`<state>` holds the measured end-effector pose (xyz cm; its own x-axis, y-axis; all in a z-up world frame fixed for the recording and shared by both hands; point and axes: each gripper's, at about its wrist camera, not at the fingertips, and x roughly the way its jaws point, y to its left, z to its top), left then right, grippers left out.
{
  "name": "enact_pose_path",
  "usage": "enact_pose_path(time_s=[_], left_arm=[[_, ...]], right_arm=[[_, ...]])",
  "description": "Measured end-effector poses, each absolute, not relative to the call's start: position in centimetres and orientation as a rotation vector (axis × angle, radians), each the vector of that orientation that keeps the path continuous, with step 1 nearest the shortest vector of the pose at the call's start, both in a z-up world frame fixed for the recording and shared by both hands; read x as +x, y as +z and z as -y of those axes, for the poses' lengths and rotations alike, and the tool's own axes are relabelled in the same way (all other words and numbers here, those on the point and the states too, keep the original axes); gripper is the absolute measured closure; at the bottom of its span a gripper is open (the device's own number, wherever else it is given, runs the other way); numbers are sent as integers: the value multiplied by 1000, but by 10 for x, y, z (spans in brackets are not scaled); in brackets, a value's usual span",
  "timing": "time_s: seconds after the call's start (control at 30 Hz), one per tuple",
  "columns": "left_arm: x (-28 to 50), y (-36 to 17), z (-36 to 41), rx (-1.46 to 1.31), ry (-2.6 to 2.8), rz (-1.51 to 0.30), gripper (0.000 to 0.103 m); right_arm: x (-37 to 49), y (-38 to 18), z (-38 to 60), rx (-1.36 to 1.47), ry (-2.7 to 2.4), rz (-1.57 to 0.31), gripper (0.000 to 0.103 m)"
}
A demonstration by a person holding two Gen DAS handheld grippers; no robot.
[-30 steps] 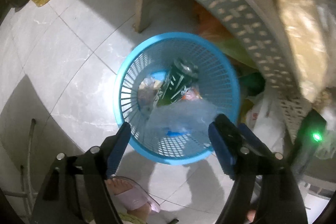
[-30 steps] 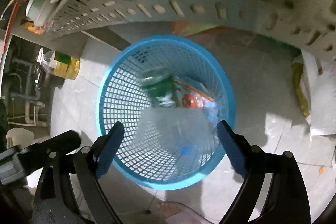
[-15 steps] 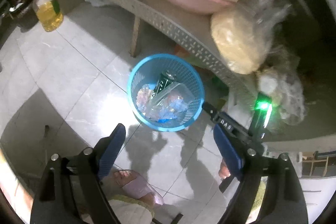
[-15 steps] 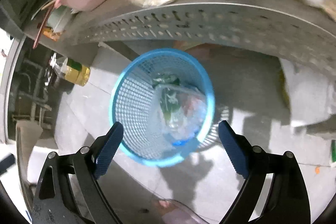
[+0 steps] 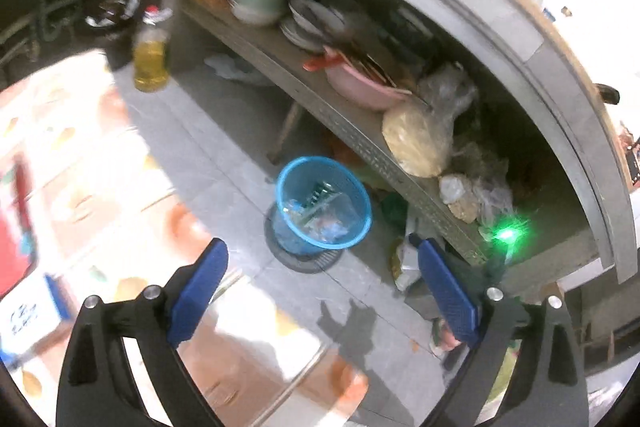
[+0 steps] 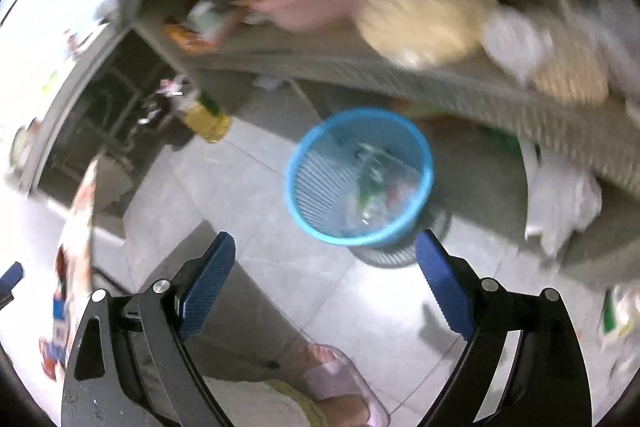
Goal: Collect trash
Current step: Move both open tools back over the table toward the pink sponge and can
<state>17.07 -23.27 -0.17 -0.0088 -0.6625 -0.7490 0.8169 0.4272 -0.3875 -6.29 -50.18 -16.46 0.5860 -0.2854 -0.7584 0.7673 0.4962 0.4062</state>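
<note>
Both grippers were empty and well above the floor at this point. The left gripper (image 5: 322,281) had its jaws spread wide, having just been opening further, with nothing between the blue pads; the right gripper (image 6: 325,277) also had its jaws apart and bare. The trash sat in the blue basket (image 5: 323,203), which stood upright on the grey tiled floor (image 5: 224,155) just in front of the low shelf (image 5: 348,131). Through the mesh we could make out a clear plastic bag (image 5: 332,215) and a dark green can (image 5: 318,193) leaning inside; the rest of the contents were too blurred to name. We read the wide, empty jaws as a drop done: the load was in the basket and nothing hung off either tool. The shelf carried kitchen stuff rather than trash, we judged: a pink basin (image 5: 360,89), stacked dishes (image 5: 308,23) and a bagged pale lump (image 5: 416,143) at the edge. An oil bottle (image 5: 150,61) stood on the floor, well apart from the basket. The right view was smeared, so detail there was poor; a sandalled foot (image 6: 340,383) showed under that gripper. Whether more trash was left, we couldn't tell from here.
</note>
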Motion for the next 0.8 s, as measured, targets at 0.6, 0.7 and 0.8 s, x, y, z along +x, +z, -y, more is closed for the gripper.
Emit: enact_pose_path(time_s=[0.6,0.7,0.8], left_arm=[[161,27,55,106,-859,-769,6],[161,29,40,105,-820,-758,6],[163,29,30,90,-796,-757,6]], right_arm=[[12,-38,374,238,-577,-650,8],[22,-35,357,180,-559,-659,8],[30,-34,345,147,-525,-663,8]])
